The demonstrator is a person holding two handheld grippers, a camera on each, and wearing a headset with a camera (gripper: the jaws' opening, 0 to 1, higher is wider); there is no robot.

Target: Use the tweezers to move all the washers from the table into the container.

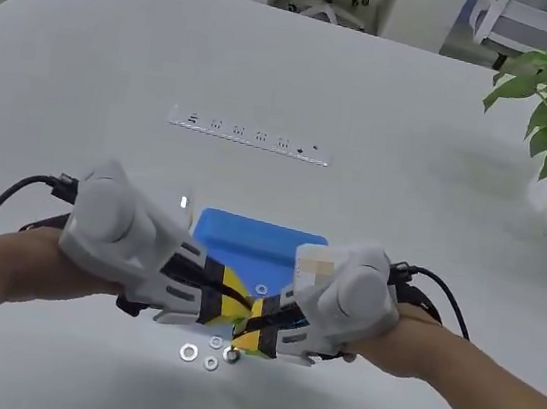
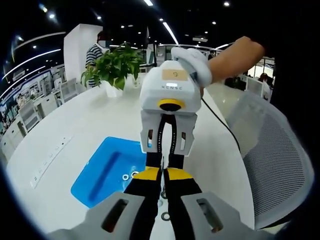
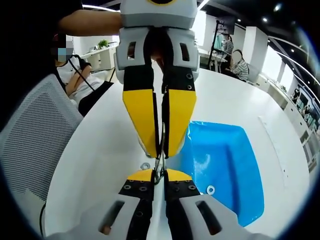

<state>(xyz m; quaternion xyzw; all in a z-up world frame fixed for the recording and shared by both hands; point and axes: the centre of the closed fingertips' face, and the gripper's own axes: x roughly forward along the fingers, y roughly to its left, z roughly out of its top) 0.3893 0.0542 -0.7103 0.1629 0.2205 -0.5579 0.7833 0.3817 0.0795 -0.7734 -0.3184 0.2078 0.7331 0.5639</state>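
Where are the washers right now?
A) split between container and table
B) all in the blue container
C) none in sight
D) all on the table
A: a washer lies inside the blue container, while loose washers lie on the table just outside its near edge.

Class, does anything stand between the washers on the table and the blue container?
Nothing visible does. The washers lie on bare table beside the container; the left gripper and right gripper, holding the tweezers, hang above.
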